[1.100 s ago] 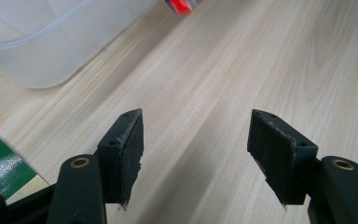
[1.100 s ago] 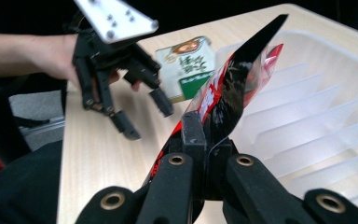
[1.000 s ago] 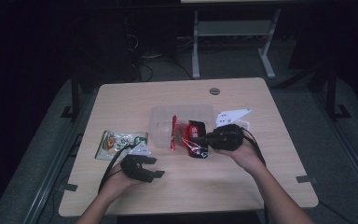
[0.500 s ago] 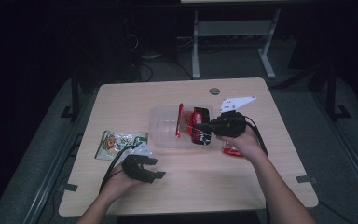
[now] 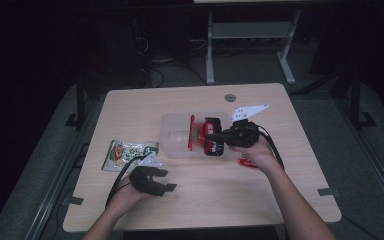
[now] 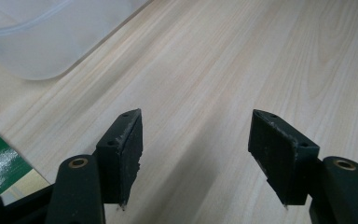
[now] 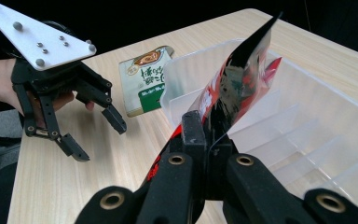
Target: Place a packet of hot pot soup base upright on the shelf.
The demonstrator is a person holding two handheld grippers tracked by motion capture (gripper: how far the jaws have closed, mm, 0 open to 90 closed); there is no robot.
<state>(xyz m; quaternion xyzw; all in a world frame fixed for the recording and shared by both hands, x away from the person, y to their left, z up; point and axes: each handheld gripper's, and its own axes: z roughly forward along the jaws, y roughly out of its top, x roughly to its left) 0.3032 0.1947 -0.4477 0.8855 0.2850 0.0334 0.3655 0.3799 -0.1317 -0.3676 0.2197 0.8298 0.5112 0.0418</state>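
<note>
Packets going into the clear bin, one in hand, one still waiting

Red snack packet (image 7: 235, 88) sits clamped between the jaws of the right gripper (image 7: 208, 133), which are closed tight on its lower edge; the rest of the packet stands up and fans out above the fingertips, its shiny inner face catching the light. In the high view the same red packet (image 5: 211, 136) hangs over the right part of the clear plastic bin (image 5: 177, 149), with the right gripper (image 5: 215, 136) reaching in from the bin's right side. The bin's ribbed floor (image 7: 303, 140) lies just beyond and below the packet, so by my reading the packet is at the point of being set down but is not yet released.

A thin red item (image 5: 192, 132) stands on edge inside the bin, just left of the held packet. A small red thing (image 5: 245, 161) lies on the table under the right hand; what it is I cannot tell.

Green soup packet (image 5: 128, 153) lies flat on the wooden table (image 5: 290, 185), left of the bin and apart from it. The left gripper (image 5: 161, 180) rests nearby with its jaws spread and nothing between them; its pads (image 6: 126, 149) frame bare tabletop. That packet looks like the work left over.
</note>
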